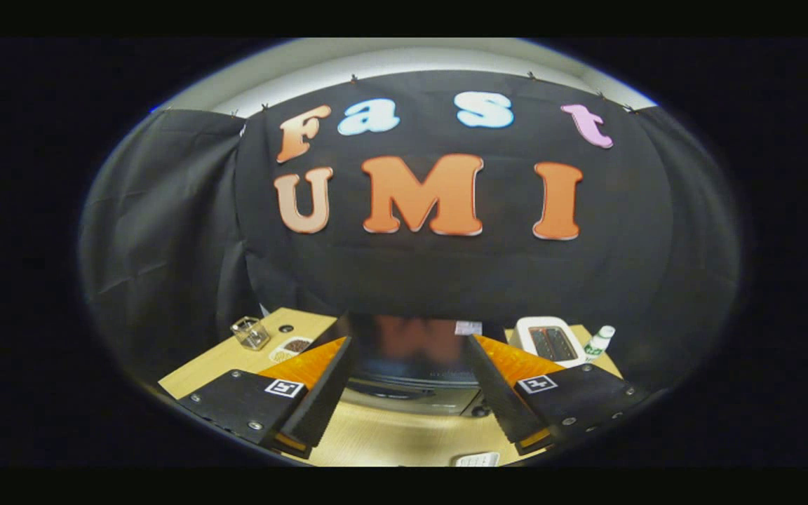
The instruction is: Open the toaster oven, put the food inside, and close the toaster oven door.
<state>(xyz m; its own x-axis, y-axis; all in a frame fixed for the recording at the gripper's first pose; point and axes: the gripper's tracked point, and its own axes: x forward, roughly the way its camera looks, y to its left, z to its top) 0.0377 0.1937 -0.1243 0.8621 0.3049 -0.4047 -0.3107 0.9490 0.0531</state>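
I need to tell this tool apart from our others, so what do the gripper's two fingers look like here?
The gripper has two flat black fingers with ribbed inner pads. Each black finger mount carries a small square black-and-white marker and round screw heads. Behind the fingers sit textured orange panels, and a thin orange strip shows along each finger's underside. The fingers stand apart, open, with the toaster oven just ahead of them.

Toaster oven (411,365) top reads as glossy dark glass or plastic, front trim as brushed metal. Table (376,438) is finished in pale matt wood; gripper (411,393) fingers (320,393), held apart, are faced with ribbed matt black rubber-like pads. White toaster (551,341) looks smooth glossy plastic, small cube container (250,332) clear glass or plastic
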